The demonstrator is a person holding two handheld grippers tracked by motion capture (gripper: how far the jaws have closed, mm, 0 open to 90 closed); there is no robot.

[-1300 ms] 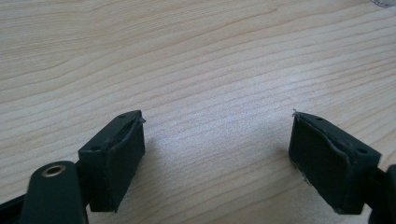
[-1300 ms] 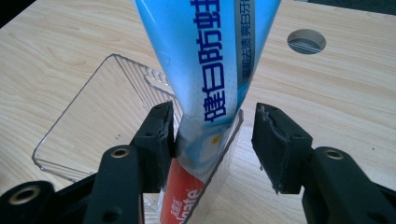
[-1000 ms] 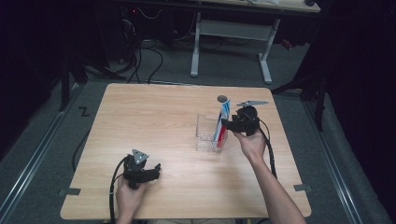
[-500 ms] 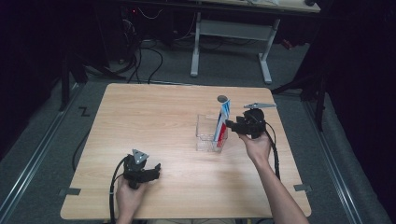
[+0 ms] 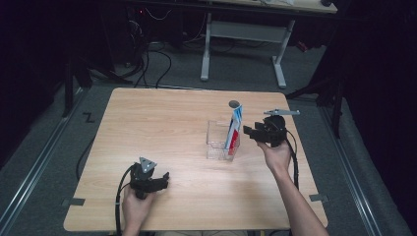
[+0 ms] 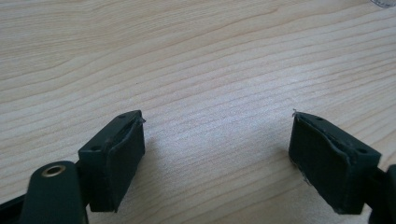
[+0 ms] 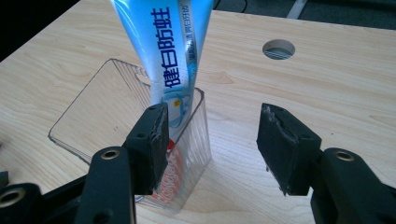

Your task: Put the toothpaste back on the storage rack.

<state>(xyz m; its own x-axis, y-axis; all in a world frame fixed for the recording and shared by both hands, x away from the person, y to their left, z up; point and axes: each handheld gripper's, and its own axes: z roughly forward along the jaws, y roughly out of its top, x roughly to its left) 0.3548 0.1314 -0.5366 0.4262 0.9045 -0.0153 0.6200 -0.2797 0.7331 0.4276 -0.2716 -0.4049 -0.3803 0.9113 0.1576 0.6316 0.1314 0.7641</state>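
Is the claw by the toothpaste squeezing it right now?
No, the right claw is open, and the toothpaste tube stands by itself in the clear plastic holder, beside one pad.

On the one worktop (image 5: 162, 123) I count one toothpaste tube (image 5: 234, 129), standing in one clear plastic holder (image 5: 216, 140). Two grippers are out: a left gripper (image 5: 164, 178) and a right gripper (image 5: 247, 131).
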